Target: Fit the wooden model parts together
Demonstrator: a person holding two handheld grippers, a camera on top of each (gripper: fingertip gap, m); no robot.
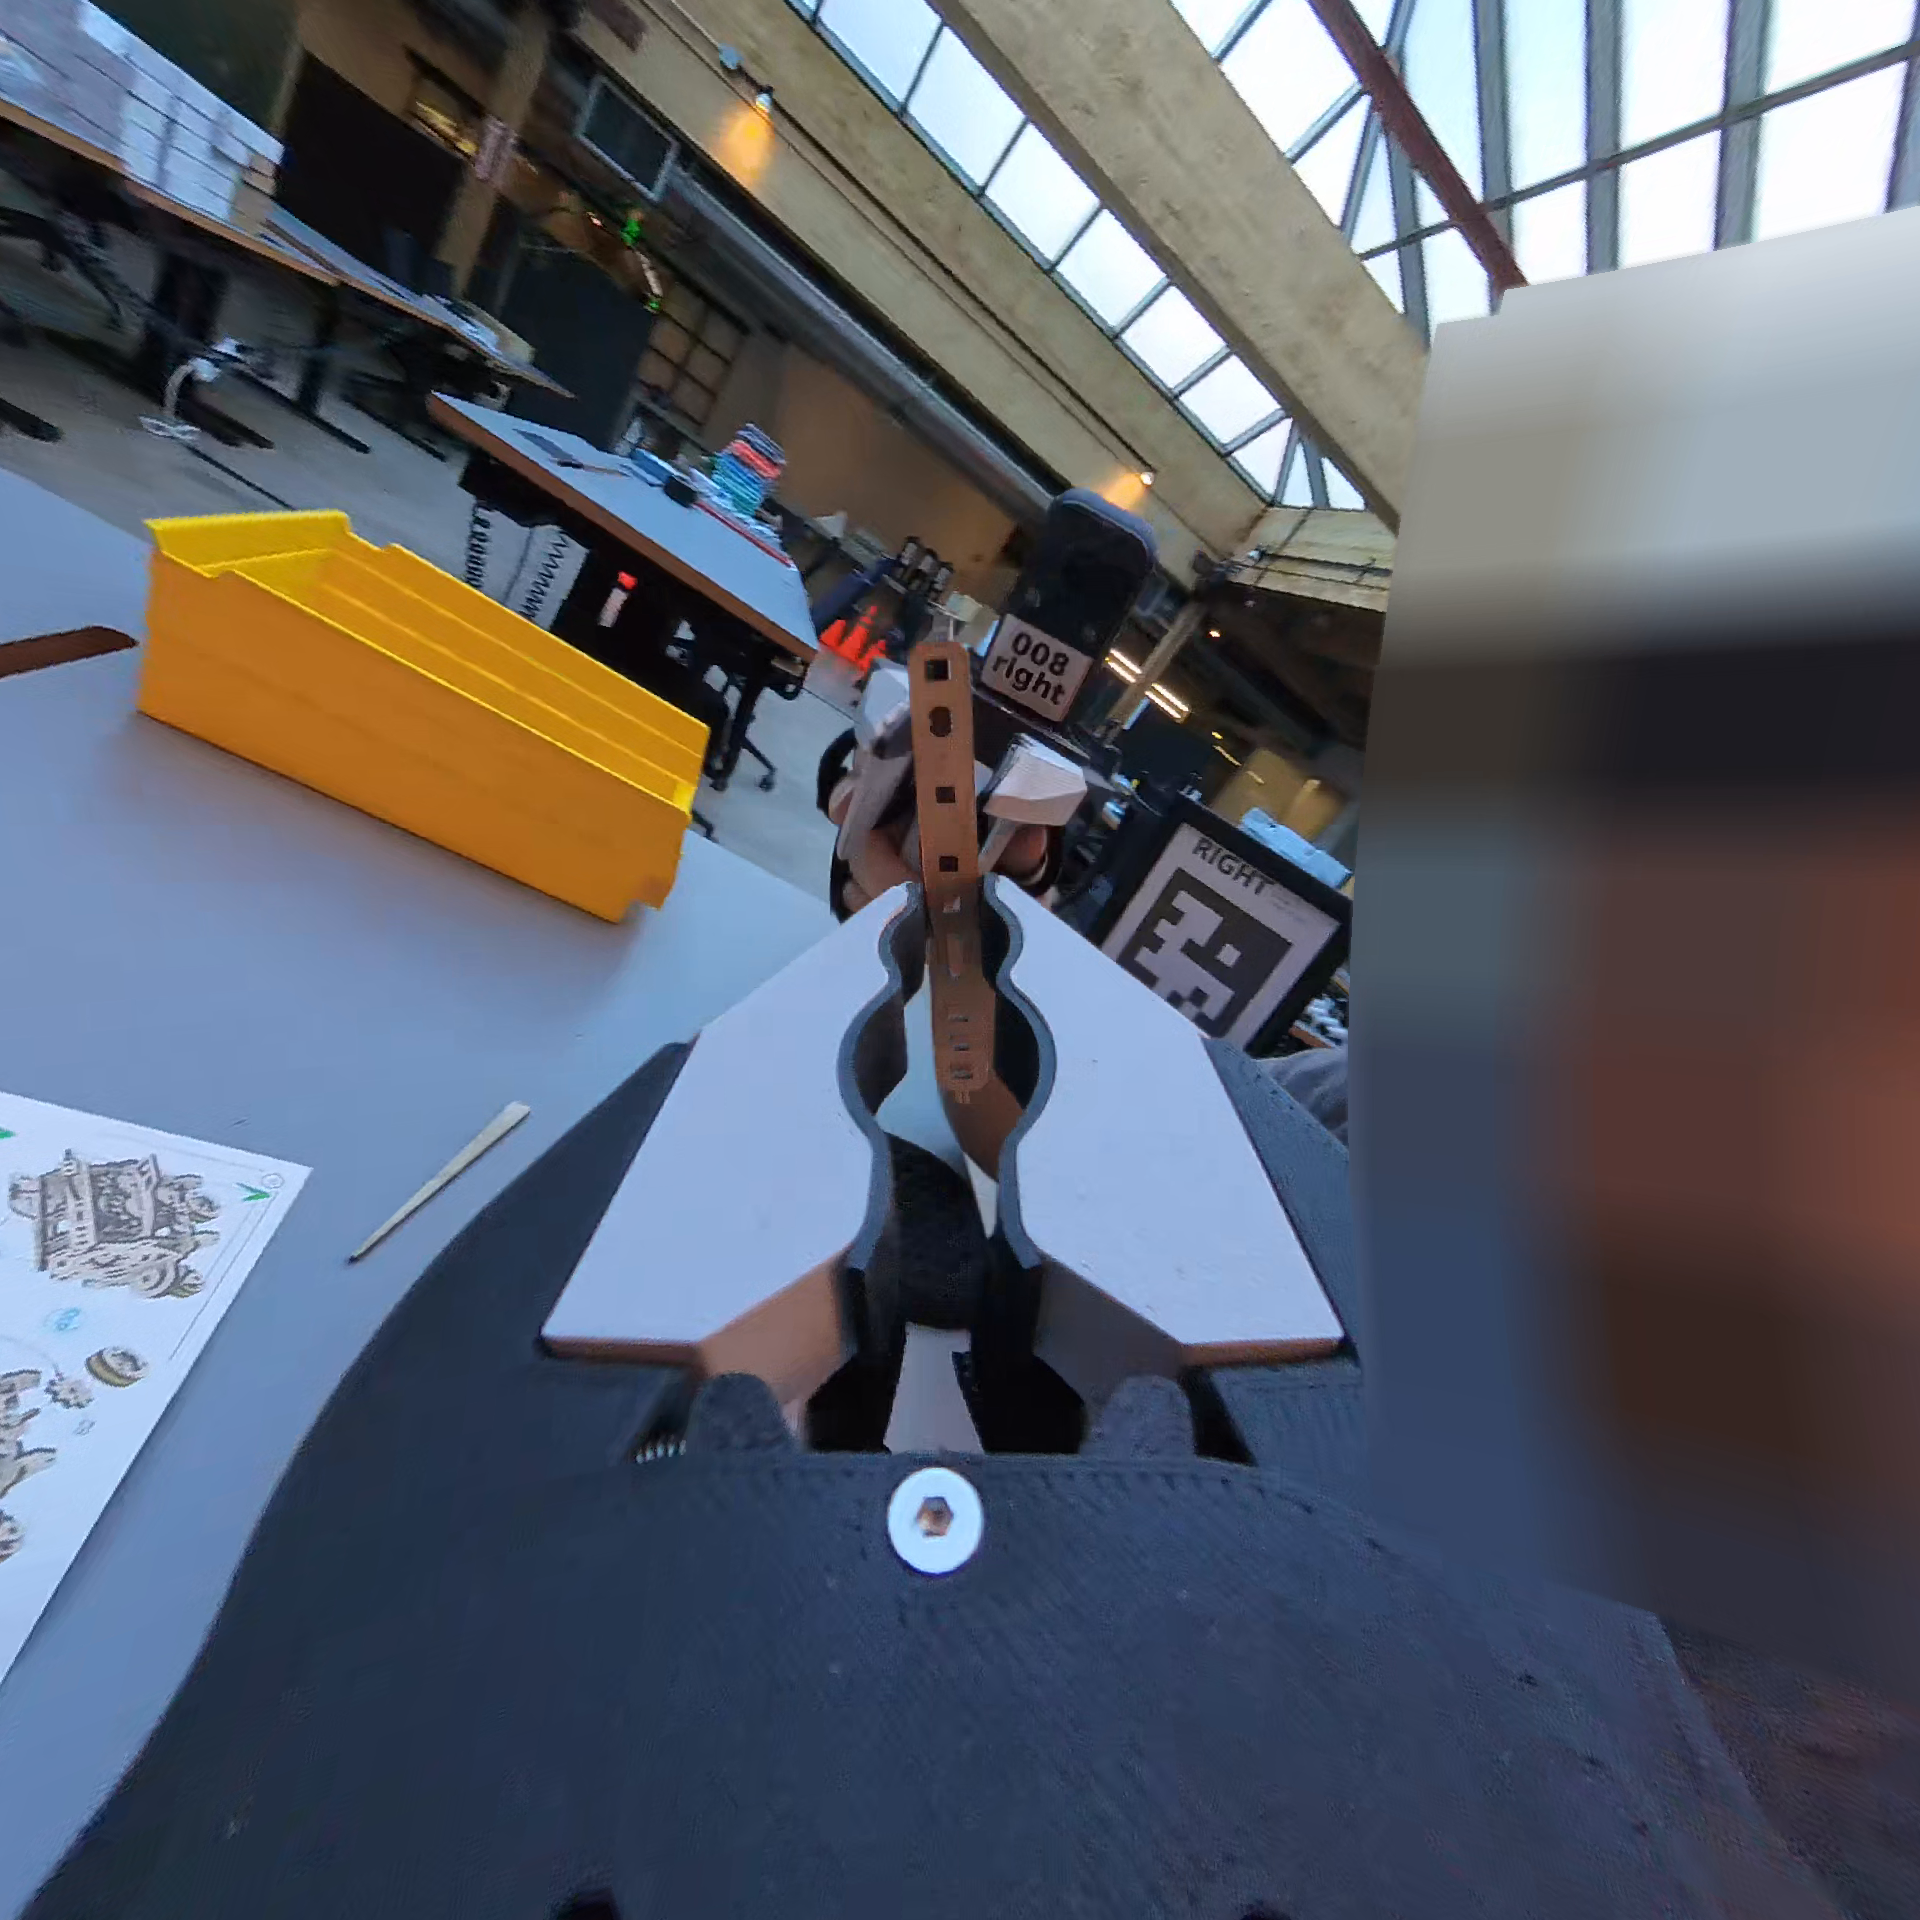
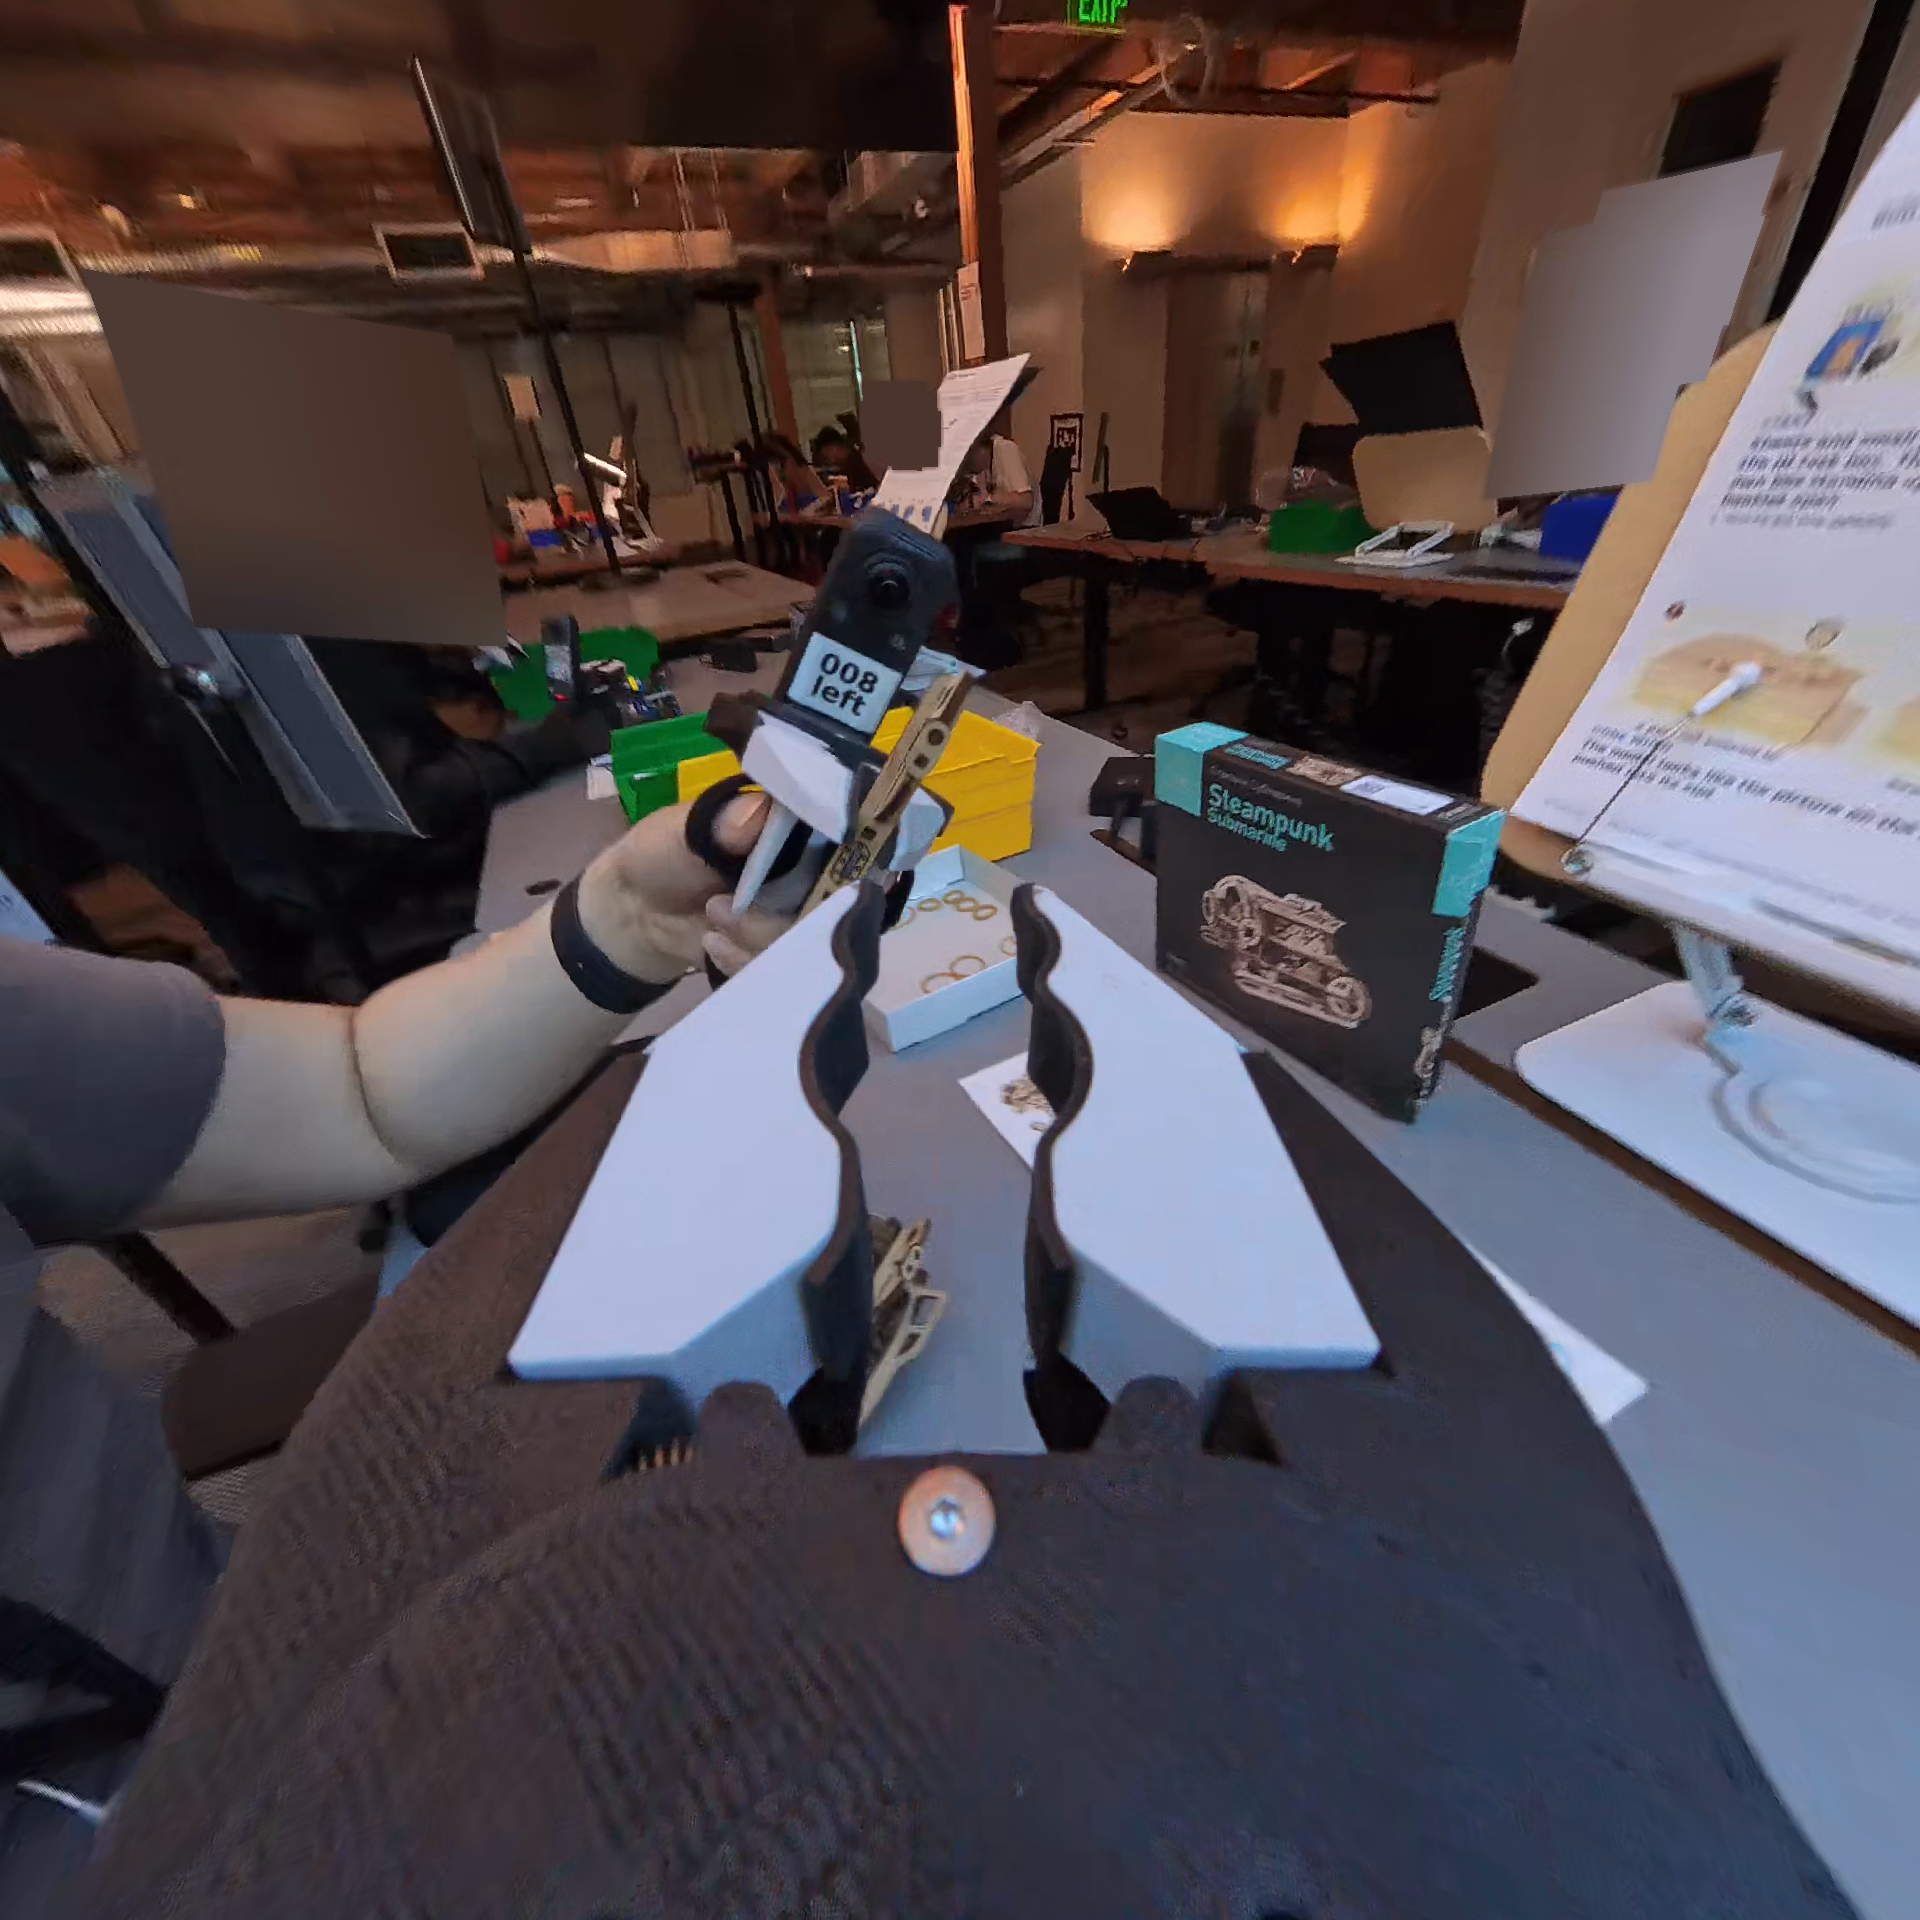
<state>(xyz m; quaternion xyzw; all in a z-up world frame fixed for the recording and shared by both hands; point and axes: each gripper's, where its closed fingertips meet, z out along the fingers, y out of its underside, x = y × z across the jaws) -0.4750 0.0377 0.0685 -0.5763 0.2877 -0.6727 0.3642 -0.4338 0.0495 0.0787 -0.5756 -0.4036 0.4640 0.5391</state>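
My left gripper (image 1: pixel 951 899) is shut on a long thin wooden strip (image 1: pixel 951 810) with square holes, which stands up past the fingertips. The right wrist view shows this gripper (image 2: pixel 873 821) farther off, held in a hand and raised over the table, with the strip (image 2: pixel 909 758) slanting up. My right gripper (image 2: pixel 940 904) is open and faces the left one; it also shows in the left wrist view (image 1: pixel 966 774) just behind the strip. A small wooden assembly (image 2: pixel 902 1304) shows low in the gap by the right gripper's left finger; I cannot tell whether it rests on the table.
A yellow bin (image 1: pixel 416 707), a printed sheet (image 1: pixel 104 1299) and a thin wooden stick (image 1: pixel 442 1179) lie on the grey table. The dark model box (image 2: pixel 1320 914), a white tray of rings (image 2: pixel 945 971), an instruction booklet on a stand (image 2: pixel 1766 623) and green and yellow bins (image 2: pixel 665 758) stand beyond.
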